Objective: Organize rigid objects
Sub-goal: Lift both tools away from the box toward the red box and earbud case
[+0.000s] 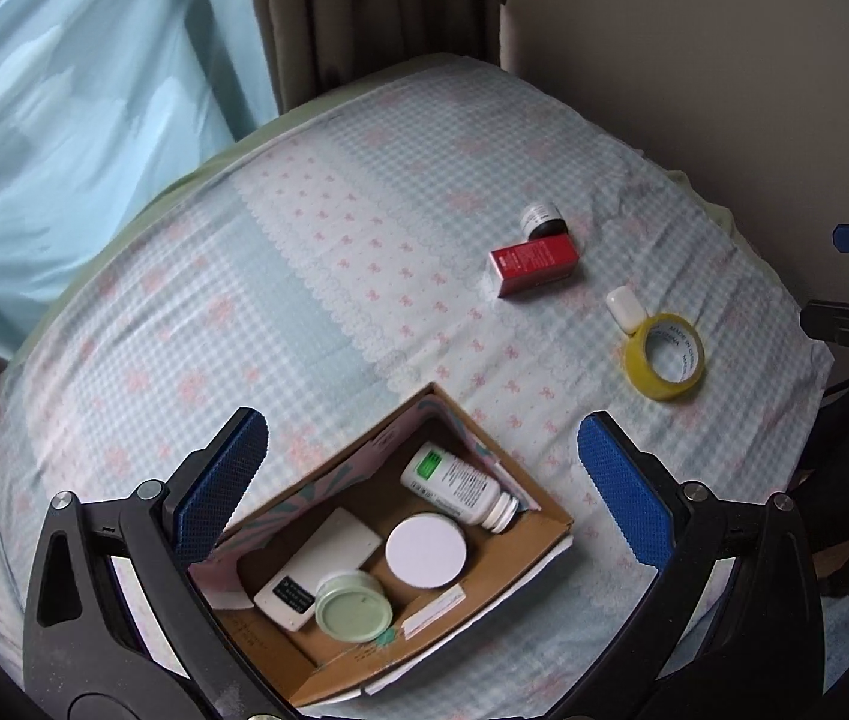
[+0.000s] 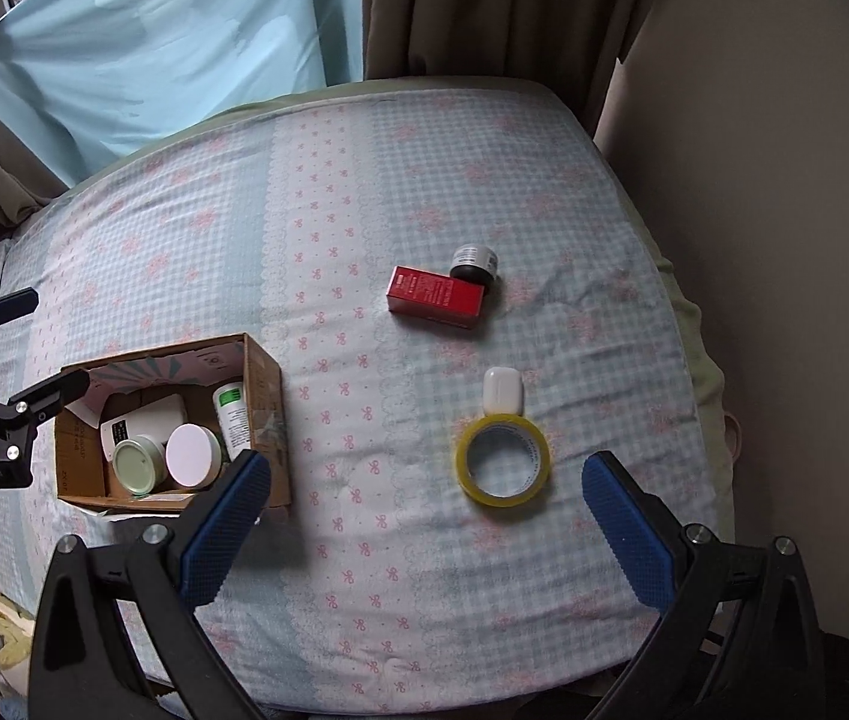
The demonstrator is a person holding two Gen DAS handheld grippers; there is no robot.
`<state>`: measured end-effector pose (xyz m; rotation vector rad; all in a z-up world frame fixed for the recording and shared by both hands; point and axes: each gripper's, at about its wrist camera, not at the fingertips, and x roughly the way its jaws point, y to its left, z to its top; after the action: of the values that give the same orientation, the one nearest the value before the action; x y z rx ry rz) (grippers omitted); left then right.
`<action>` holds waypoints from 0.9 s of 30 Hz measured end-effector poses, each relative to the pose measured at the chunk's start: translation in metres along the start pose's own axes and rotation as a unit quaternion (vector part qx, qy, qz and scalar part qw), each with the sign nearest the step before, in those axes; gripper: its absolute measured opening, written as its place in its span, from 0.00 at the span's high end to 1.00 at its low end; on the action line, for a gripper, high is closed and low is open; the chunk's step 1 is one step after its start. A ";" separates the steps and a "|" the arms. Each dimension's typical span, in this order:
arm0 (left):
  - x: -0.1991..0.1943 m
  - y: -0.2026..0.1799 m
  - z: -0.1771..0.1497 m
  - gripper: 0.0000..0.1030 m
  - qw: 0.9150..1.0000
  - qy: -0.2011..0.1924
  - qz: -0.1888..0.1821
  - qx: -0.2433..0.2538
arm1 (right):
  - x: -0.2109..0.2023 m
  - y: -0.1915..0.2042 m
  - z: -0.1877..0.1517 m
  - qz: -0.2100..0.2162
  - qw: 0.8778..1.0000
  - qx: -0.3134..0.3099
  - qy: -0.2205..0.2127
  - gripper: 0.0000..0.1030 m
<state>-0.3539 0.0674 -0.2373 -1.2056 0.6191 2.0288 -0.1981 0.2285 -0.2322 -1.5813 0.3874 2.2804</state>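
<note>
Checked bedding covers the bed (image 2: 484,600), where an open cardboard box (image 1: 544,531) holds a white bottle (image 1: 460,486), a white-lidded jar (image 1: 426,550), a green-lidded jar (image 1: 354,606) and a flat white case (image 1: 328,558). Right of the box lie a red carton (image 2: 433,298), dark jar (image 2: 473,263), white earbud case (image 2: 502,391) and yellow tape roll (image 2: 502,461). Both the left gripper (image 1: 421,489) over the box and the right gripper (image 2: 427,531) stand spread and empty
</note>
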 end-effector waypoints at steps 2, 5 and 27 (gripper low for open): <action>0.014 -0.016 0.020 0.00 1.000 0.001 -0.009 0.022 | 0.006 -0.017 0.002 0.000 1.000 0.010 0.003 0.00; 0.040 -0.040 0.048 0.00 0.998 0.010 -0.021 0.053 | 0.021 -0.041 0.005 -0.001 1.000 0.026 0.012 0.00; 0.300 -0.140 0.127 0.04 0.935 0.142 -0.105 0.308 | 0.244 -0.086 0.020 -0.008 0.987 0.083 0.139 0.06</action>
<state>-0.4192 0.3410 -0.4532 -1.1160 1.1140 1.3348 -0.2578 0.3437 -0.4568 -1.8109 0.6146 1.9608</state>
